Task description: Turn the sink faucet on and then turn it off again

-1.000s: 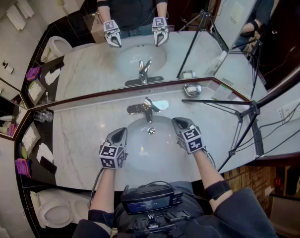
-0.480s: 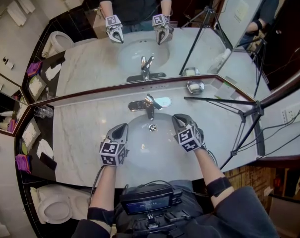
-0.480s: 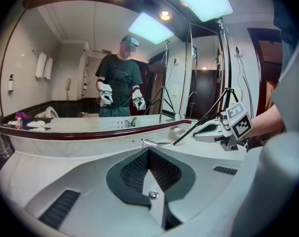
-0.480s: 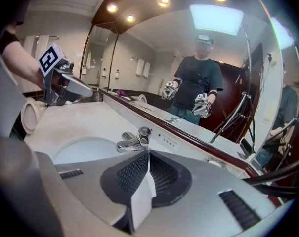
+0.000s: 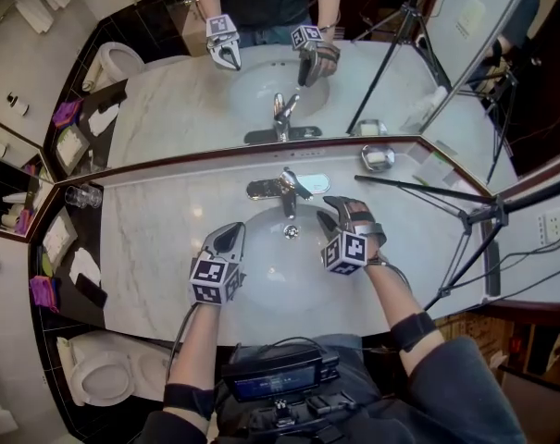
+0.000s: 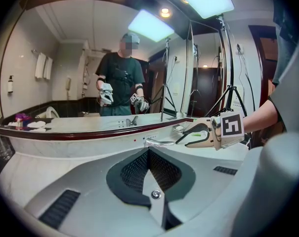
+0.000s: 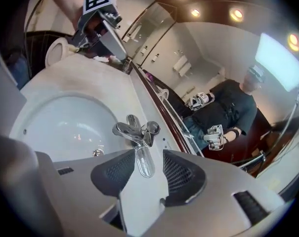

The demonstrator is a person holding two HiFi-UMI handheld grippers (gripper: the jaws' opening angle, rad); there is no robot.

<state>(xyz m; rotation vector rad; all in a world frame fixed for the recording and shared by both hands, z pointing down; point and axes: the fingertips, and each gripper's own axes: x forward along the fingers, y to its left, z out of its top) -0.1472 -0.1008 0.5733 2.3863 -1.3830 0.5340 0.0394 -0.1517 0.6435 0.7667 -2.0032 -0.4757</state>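
Jaws on your right hand-held gripper (image 5: pixel 331 209) stand apart, and they have just been opening. Look along them in the right gripper view: the flat chrome lever (image 7: pixel 142 161) of the faucet (image 7: pixel 133 131) lies in the gap between the two pads, its free end pointing back toward the gripper's body. Neither pad looks to press on it. The rest of the faucet sits just beyond the jaw tips. To the gripper's left lies the basin (image 7: pixel 55 127) with its drain (image 7: pixel 97 153). In the head view, this gripper reaches in over the basin's right rim, with its tips at the lever's end.

Your left hand-held gripper (image 5: pixel 233 233) has its jaws fully together, with nothing between them. It hangs above the basin's left edge, apart from the faucet, which lies ahead of it and to its right at the back of the worktop (image 5: pixel 155 239).
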